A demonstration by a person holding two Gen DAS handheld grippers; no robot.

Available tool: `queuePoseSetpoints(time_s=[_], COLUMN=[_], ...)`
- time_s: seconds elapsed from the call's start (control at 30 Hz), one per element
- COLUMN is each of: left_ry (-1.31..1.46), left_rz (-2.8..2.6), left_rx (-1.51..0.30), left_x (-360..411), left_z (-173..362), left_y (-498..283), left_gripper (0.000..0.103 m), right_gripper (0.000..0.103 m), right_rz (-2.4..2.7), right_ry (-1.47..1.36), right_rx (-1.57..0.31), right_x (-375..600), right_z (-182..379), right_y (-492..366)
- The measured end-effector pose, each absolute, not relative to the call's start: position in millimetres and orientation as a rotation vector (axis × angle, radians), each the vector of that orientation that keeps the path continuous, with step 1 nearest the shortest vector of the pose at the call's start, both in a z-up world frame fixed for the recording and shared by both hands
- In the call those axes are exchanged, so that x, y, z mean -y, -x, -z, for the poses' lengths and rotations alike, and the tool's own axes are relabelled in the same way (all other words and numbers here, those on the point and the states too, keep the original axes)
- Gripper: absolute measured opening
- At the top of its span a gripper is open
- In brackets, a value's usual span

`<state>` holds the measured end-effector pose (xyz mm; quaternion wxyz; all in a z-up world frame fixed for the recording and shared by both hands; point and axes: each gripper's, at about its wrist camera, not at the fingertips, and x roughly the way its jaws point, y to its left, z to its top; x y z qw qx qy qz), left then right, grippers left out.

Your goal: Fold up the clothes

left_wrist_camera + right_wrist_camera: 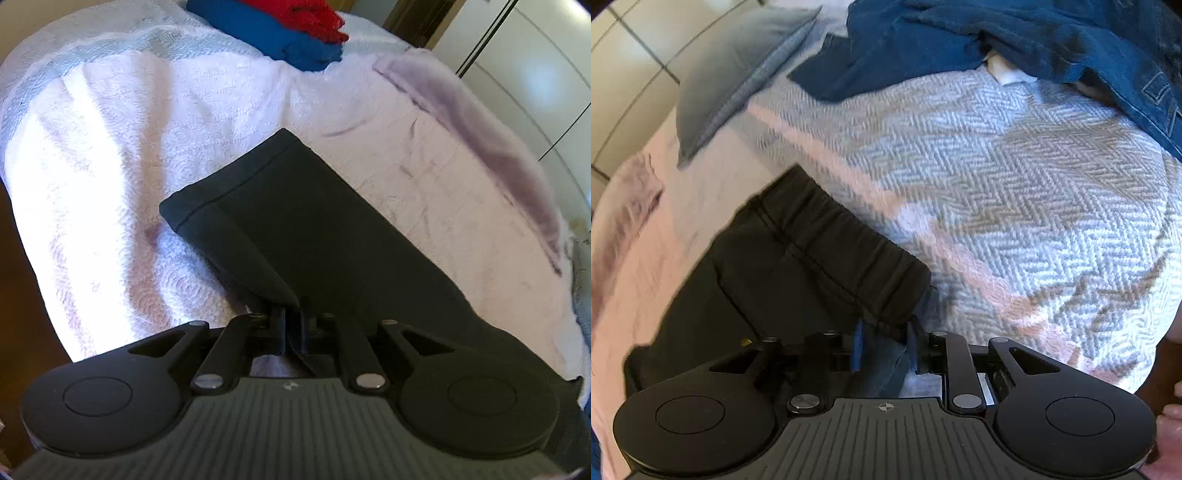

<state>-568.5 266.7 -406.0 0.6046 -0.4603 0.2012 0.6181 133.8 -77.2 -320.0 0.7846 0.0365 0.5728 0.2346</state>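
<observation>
A pair of black trousers (317, 229) lies stretched across a bed, pinched at either end; the left gripper (293, 325) has its fingers closed tight on a fold of dark cloth near the hemmed leg cuffs (225, 184), the two legs lying one over the other, while the right gripper (884, 347) has its blue-padded fingers (857, 349) narrowed around the corner of the gathered elastic waistband (842, 236), though the waistband's edge hides whether they bite the cloth; gripping both ends would keep the garment taut and flat against the pale textured bedspread (147, 147), which would let one end be carried toward the other without the layers slipping; a folded blue garment (280, 40) with a red one (314, 14) on top sits at the far edge of the bed, seemingly a pile for finished pieces; loose denim jeans (1034, 40) and a grey pillow (738, 70) lie beyond the waistband, on a herringbone blanket (1015, 184); part of the person's hand (1169, 424) shows at the right gripper's handle
</observation>
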Motion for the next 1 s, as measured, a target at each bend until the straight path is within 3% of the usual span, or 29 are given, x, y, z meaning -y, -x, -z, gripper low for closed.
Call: queuePoseSetpoints(time_s=[0.07,0.1,0.13,0.3,0.4,0.73,0.9,1.0], left_ry=[1.029,0.991,0.953,0.763,0.701,0.656,0.617,0.631], left_rz=[-1.458,-1.476,-1.494,-1.539,-1.387,-0.681,-0.387,-0.24], left_rx=[-0.521,-0.566,-0.611,-0.816,-0.846,-0.823,-0.819,-0.876], left_x=[-264.4,-261.3,-258.3,-243.6,-244.0,-301.1,-325.9,-343.7], left_z=[396.1,389.8,383.5,352.8,341.9,346.9,359.0,379.1], left_y=[559.9,552.5,545.0,503.7,458.9,288.0,217.1,197.8], left_gripper=[0.012,0.016,0.021,0.021,0.021,0.021,0.021,0.021], right_gripper=[0.034,0.049,0.054,0.054,0.054,0.054,0.064,0.064], right_rz=[-0.507,-0.497,-0.494,-0.565,-0.589,-0.812,-0.938,-0.946], right_ry=[-0.043,-0.002,0.038,0.282,0.442,0.077,0.068,0.039], right_rx=[-1.242,-1.228,-1.208,-1.034,-1.048,-1.03,-1.113,-1.183], right_x=[77.6,77.4,77.0,63.2,55.2,50.6,16.3,7.5], right_z=[316.1,311.4,306.0,279.3,280.4,260.5,281.1,305.5], right_y=[-134.3,-133.8,-132.5,-109.8,-104.9,-166.3,-207.1,-227.5])
